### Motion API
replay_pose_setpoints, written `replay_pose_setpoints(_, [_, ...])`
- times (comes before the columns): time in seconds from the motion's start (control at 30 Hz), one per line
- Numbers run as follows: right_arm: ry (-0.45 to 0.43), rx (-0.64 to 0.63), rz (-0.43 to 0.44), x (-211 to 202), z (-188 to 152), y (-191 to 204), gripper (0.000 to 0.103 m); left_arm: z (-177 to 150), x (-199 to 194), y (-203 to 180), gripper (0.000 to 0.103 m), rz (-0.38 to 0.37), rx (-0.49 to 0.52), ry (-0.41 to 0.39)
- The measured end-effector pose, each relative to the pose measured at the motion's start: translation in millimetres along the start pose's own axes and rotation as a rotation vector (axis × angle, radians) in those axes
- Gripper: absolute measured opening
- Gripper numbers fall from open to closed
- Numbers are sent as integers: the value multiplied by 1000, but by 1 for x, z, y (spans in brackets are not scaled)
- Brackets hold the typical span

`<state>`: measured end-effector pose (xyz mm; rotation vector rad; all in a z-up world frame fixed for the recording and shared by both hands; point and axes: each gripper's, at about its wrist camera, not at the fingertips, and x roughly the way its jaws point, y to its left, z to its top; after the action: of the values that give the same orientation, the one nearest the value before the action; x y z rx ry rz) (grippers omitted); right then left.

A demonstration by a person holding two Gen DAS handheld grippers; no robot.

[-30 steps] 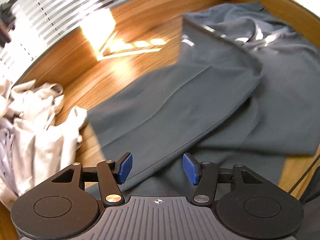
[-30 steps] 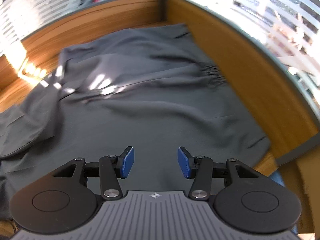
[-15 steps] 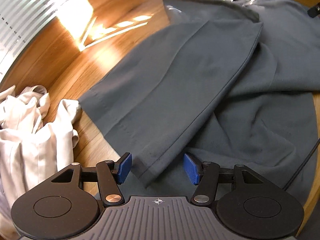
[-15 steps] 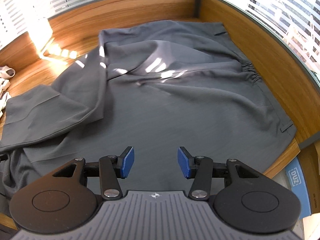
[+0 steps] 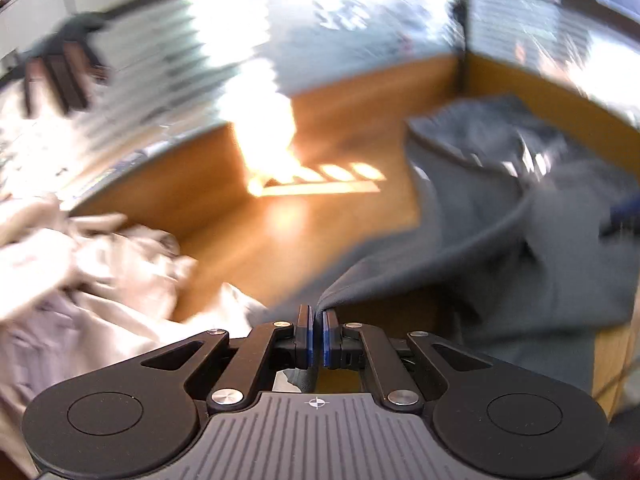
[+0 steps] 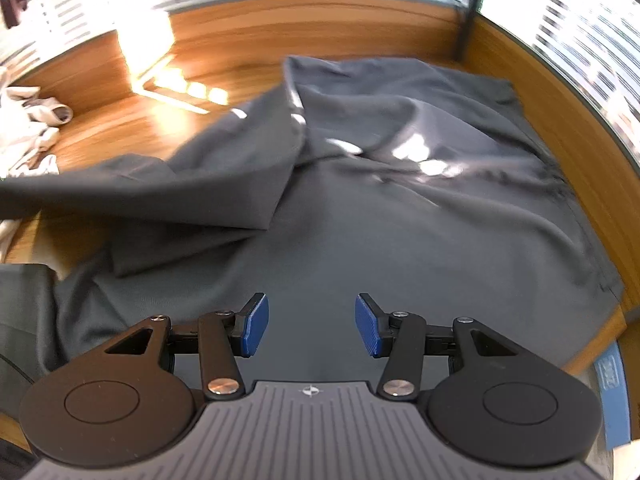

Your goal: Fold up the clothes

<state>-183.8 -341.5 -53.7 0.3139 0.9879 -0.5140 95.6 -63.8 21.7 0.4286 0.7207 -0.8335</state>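
Observation:
A dark grey garment (image 6: 400, 216) lies spread over the wooden table, with one part folded over at the left (image 6: 180, 196). In the left wrist view my left gripper (image 5: 316, 334) is shut on a corner of the grey garment (image 5: 500, 264) and holds it lifted off the table; the view is blurred. My right gripper (image 6: 310, 326) is open and empty, hovering above the near part of the garment.
A heap of pale beige clothes (image 5: 80, 280) lies at the left of the table, also in the right wrist view (image 6: 28, 120). A wooden rim (image 6: 560, 112) bounds the table at back and right. A bright sun patch (image 5: 304, 176) lies on the wood.
My left gripper has shut on the garment's hem corner and lifted it. The right gripper stays open and has shifted slightly over the cloth.

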Motion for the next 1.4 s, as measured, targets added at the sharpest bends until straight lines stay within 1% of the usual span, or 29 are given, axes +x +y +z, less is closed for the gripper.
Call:
replay_pose_setpoints(0.07, [-10,-16,18,4,6,13,54,19,-16,24,7,10,-79,-23])
replay_pose_setpoints(0.13, [-18,-34,33,9,11,24,54,35,-30,55,6,21,-178,-37])
replay_pose_setpoints(0.2, [-24,-48,45,13,16,34,54,49,-43,87,6,27,-278,-45])
replay_pose_setpoints(0.27, [-26,-53,54,17,20,40,54,56,-56,118,6,54,-366,-56])
replay_pose_setpoints(0.4, [-30,-42,70,23,23,48,54,55,-79,177,6,192,-534,-32])
replay_pose_setpoints(0.53, [-23,-14,71,26,21,49,54,42,-91,219,6,320,-629,-21])
replay_pose_setpoints(0.7, [-4,-2,76,31,19,50,54,52,-96,241,6,345,-650,-48])
replay_pose_setpoints(0.8, [9,-1,71,35,18,49,54,73,-91,247,6,353,-623,-71])
replay_pose_setpoints(0.87, [15,3,70,37,18,49,54,85,-85,251,6,384,-608,-86])
replay_pose_setpoints(0.97, [19,5,71,40,17,47,54,99,-67,258,4,486,-558,-88])
replay_pose_setpoints(1.0, [20,6,73,40,17,47,54,102,-60,261,4,511,-543,-73])
replay_pose_setpoints(1.03, [19,5,75,39,17,47,54,104,-52,263,5,516,-534,-51])
replay_pose_setpoints(1.1, [17,3,78,37,17,48,54,104,-42,263,6,508,-524,-20])
replay_pose_setpoints(1.13, [16,2,79,36,18,49,54,104,-40,261,6,498,-515,-17])
replay_pose_setpoints(1.2, [14,-1,81,34,18,50,55,101,-42,253,12,481,-492,-15])
replay_pose_setpoints(1.27, [13,-9,82,32,17,52,55,95,-47,242,28,464,-465,-15])
replay_pose_setpoints(1.3, [14,-14,83,31,17,52,55,91,-51,236,31,459,-450,-17])
replay_pose_setpoints(1.37, [17,-26,82,29,15,53,55,83,-60,222,46,450,-423,-25])
replay_pose_setpoints(1.4, [18,-34,79,28,15,53,55,77,-67,215,49,444,-414,-29])
